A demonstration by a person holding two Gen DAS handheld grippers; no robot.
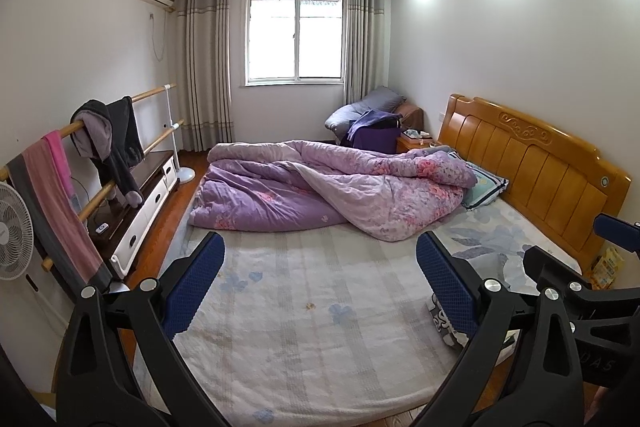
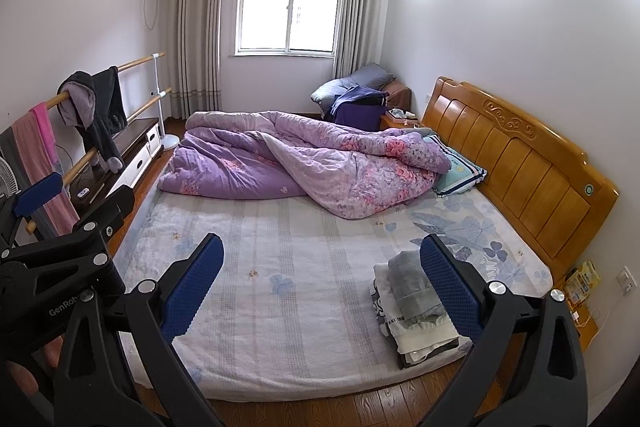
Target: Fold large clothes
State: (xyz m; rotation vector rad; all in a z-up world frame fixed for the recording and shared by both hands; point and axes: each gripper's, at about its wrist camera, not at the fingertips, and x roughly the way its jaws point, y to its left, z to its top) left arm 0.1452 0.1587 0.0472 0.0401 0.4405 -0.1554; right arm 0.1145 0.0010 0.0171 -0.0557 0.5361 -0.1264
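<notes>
blue-padded fingers of the left gripper (image 1: 318,281) stand wide apart over the near edge of the bed (image 1: 280,327), gripping nothing. the right gripper (image 2: 322,283) is spread just as wide and holds nothing either, hovering above the near part of the mattress. a stack of folded clothes (image 2: 412,311), grey on top with white and printed layers beneath, lies at the near right corner of the bed, just beside the right finger pad (image 2: 452,291); in the left wrist view only a sliver of it shows behind that gripper's right finger. a rumpled purple floral quilt (image 2: 304,163) is heaped across the far edge of the bed, touching a striped pillow (image 2: 460,175) by the wooden headboard (image 2: 520,155). dark and pink garments hang on a wooden rail (image 1: 100,131) along the left wall.
</notes>
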